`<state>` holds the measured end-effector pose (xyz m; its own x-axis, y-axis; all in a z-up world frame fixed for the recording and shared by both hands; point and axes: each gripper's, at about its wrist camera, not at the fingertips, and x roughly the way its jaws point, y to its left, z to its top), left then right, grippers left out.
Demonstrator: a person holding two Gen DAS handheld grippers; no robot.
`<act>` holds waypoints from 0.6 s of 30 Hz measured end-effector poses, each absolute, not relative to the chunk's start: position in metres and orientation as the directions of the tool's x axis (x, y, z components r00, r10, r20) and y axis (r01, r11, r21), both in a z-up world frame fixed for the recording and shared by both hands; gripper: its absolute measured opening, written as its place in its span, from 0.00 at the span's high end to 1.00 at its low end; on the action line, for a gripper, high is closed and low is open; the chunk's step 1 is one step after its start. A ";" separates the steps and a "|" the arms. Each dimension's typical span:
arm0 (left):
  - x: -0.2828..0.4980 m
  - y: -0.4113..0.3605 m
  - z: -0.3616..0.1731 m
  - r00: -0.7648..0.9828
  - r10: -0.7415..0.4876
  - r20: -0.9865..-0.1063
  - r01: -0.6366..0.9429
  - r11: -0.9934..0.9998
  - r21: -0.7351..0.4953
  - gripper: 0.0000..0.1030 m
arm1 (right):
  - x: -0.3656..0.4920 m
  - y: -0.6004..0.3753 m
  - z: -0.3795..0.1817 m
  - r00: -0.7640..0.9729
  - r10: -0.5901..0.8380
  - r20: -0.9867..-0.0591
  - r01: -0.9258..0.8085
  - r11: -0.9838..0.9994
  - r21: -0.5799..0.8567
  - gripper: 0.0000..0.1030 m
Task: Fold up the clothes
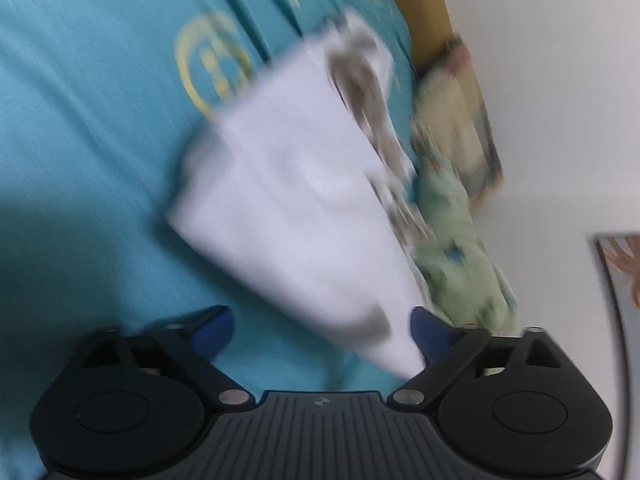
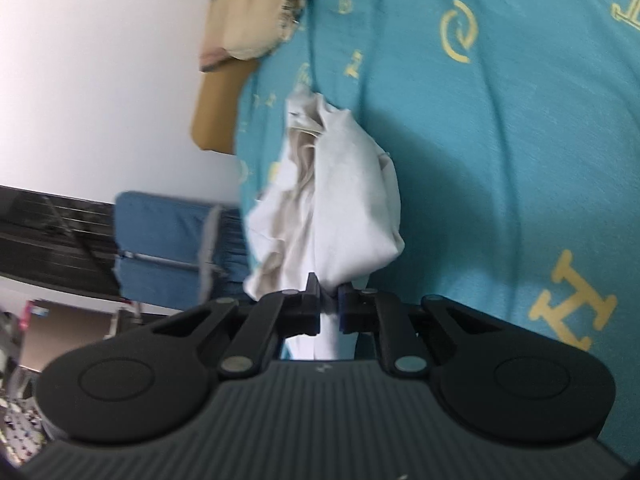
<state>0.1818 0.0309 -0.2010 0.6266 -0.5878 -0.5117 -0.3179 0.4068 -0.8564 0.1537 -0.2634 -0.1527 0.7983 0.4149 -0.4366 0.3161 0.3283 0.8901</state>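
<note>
A white garment (image 1: 296, 200) hangs stretched over the teal bed sheet (image 1: 88, 128), blurred by motion in the left wrist view. My left gripper (image 1: 322, 330) is open, its blue-padded fingers wide apart, and the garment's lower corner lies between them near the right finger (image 1: 426, 330). In the right wrist view the same white garment (image 2: 348, 200) hangs bunched above the teal sheet (image 2: 500, 160). My right gripper (image 2: 329, 308) is shut on a fold of its fabric.
A green patterned cloth (image 1: 460, 248) and a pale pillow (image 1: 452, 112) lie at the bed's edge by the white wall. A wooden headboard (image 2: 216, 116), a pillow (image 2: 248, 20) and a blue chair (image 2: 168, 248) stand beside the bed.
</note>
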 end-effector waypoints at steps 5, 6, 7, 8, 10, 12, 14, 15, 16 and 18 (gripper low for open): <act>0.183 0.051 -0.195 0.728 -0.461 -0.507 -0.335 0.406 -0.850 0.32 | 0.153 -0.269 -0.150 0.810 0.405 -0.424 0.292 0.349 0.890 0.90; 0.183 0.054 -0.195 0.742 -0.447 -0.499 -0.334 0.398 -0.854 0.41 | 0.153 -0.268 -0.149 0.811 0.401 -0.426 0.286 0.363 0.887 0.90; 0.183 0.053 -0.193 0.743 -0.449 -0.496 -0.330 0.399 -0.855 0.45 | 0.154 -0.268 -0.149 0.812 0.397 -0.427 0.282 0.375 0.883 0.90; 0.182 0.053 -0.192 0.745 -0.450 -0.493 -0.325 0.401 -0.856 0.51 | 0.154 -0.267 -0.149 0.814 0.394 -0.426 0.277 0.381 0.882 0.90; 0.182 0.052 -0.189 0.747 -0.452 -0.488 -0.317 0.403 -0.858 0.65 | 0.153 -0.266 -0.148 0.819 0.391 -0.419 0.265 0.390 0.882 0.90; 0.181 0.051 -0.187 0.749 -0.454 -0.483 -0.308 0.406 -0.860 0.87 | 0.149 -0.266 -0.145 0.826 0.386 -0.411 0.249 0.403 0.880 0.90; 0.180 0.050 -0.184 0.752 -0.456 -0.477 -0.299 0.408 -0.863 0.89 | 0.142 -0.266 -0.141 0.832 0.381 -0.404 0.235 0.417 0.878 0.91; 0.175 0.051 -0.179 0.766 -0.450 -0.459 -0.284 0.405 -0.869 0.90 | 0.138 -0.267 -0.139 0.834 0.379 -0.400 0.228 0.424 0.877 0.91; 0.168 0.053 -0.172 0.781 -0.451 -0.432 -0.263 0.390 -0.882 0.91 | 0.133 -0.267 -0.135 0.837 0.377 -0.398 0.221 0.432 0.875 0.91; 0.153 0.056 -0.157 0.803 -0.455 -0.386 -0.223 0.370 -0.902 0.92 | 0.119 -0.268 -0.128 0.842 0.372 -0.392 0.207 0.449 0.869 0.91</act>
<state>0.1525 0.0562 -0.1565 0.8026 -0.4551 -0.3857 -0.2233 0.3705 -0.9016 0.1194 -0.2683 -0.1277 0.8415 0.3716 -0.3921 0.2070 0.4486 0.8694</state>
